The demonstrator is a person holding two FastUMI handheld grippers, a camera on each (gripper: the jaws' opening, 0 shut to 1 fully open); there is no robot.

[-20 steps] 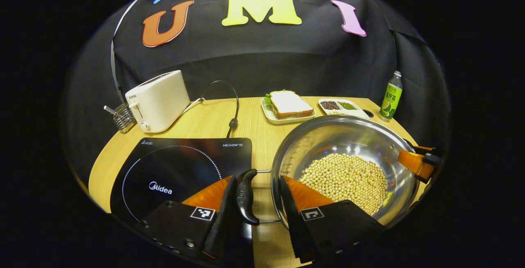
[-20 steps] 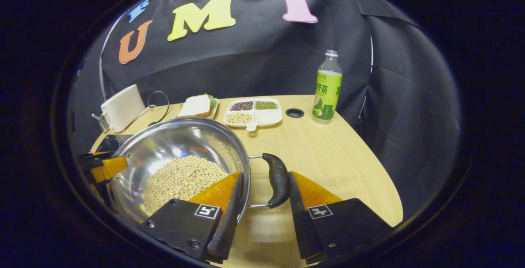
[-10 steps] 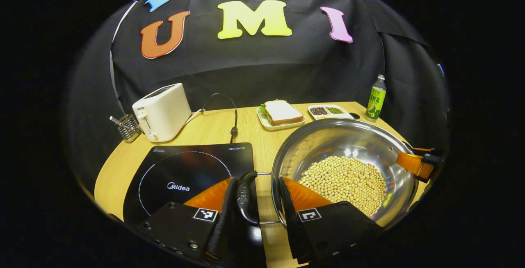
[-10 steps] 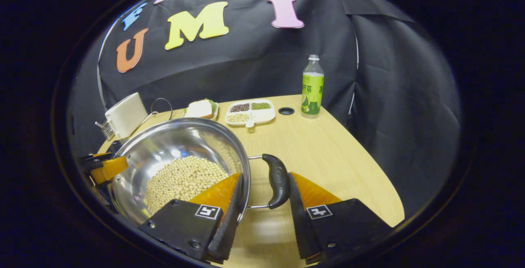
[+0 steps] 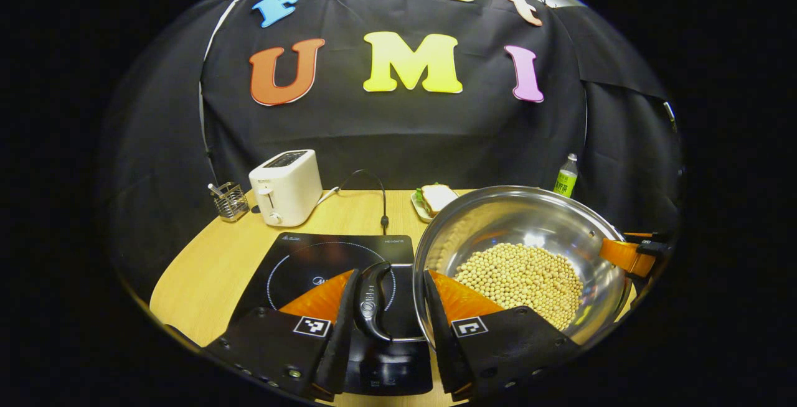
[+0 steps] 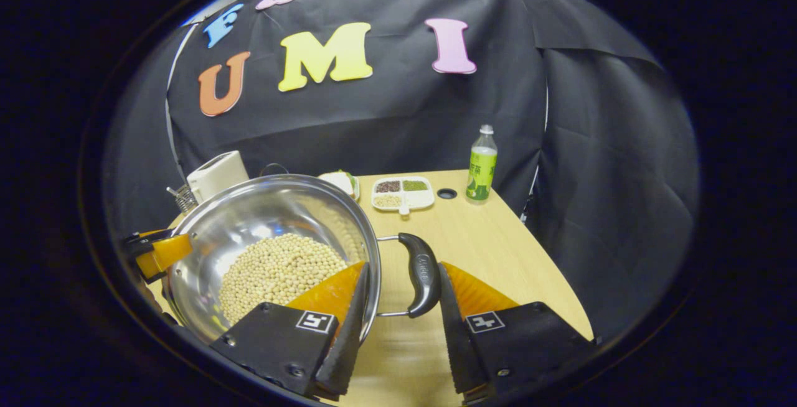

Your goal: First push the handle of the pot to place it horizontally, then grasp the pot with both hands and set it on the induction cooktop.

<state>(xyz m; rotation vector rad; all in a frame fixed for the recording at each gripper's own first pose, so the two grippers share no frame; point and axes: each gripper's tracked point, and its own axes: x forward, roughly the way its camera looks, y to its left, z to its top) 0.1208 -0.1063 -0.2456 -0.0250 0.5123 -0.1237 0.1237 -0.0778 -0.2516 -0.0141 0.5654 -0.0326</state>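
Observation:
A steel pot (image 5: 529,220) holding soybeans (image 5: 520,276) hangs above the wooden table, held level. My left gripper (image 5: 386,326) is shut on the pot's left black handle (image 5: 370,300): one finger presses the handle's outer side, the other sits inside the rim. This handle hovers over the black induction cooktop (image 5: 311,257). My right gripper (image 6: 398,326) clamps the right handle (image 6: 422,273) and rim the same way. In the right gripper view the pot (image 6: 249,220) is at the left, with the left gripper's orange finger (image 6: 159,251) at its far rim.
A white toaster (image 5: 286,186), a wire rack (image 5: 229,200) and a black cable (image 5: 380,195) stand behind the cooktop. A sandwich plate (image 5: 436,198), a divided dish (image 6: 401,192) and a green bottle (image 6: 482,164) sit at the table's (image 6: 498,251) back.
Both grippers have risen with the pot and carried it left. The cooktop has come under the left handle. The far objects look lower and smaller.

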